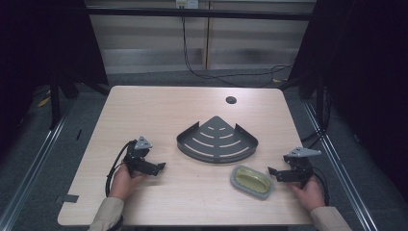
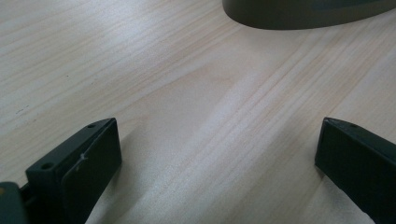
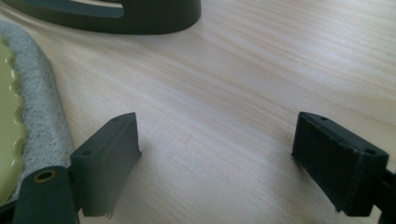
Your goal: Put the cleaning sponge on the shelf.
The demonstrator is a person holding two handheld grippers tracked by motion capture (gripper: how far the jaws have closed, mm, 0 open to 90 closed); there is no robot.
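High view puts the sponge [image 1: 252,181] on the near right part of the bench [image 1: 144,110], a yellow-green oval pad with a grey fleece rim, lying flat with its long side slanting from upper left to lower right. Just to its right sits the right gripper [image 1: 270,170], held low over the wood in the person's right hand [image 1: 308,192], its tips pointing left at the sponge and close to its end without touching it. Right gripper view looks along that gripper [image 3: 215,140]: the two black jaws stand wide apart with only bare wood between them, and the sponge's [image 3: 28,116] grey rim and scalloped yellow face lie beside the left jaw.

Behind the sponge, near the middle of the bench, rests a dark grey corner tray [image 1: 217,140], fan-shaped with curved slots in its floor and a low wall; its rounded front edge faces the person and lies near the sponge but apart from it.

Across the bench to the left, the left gripper [image 1: 161,166] is held in the left hand [image 1: 124,182], pointing right toward the tray. Left gripper view shows this gripper [image 2: 219,149] with jaws spread wide over bare wood, and the tray's [image 2: 303,11] dark wall at the top edge.
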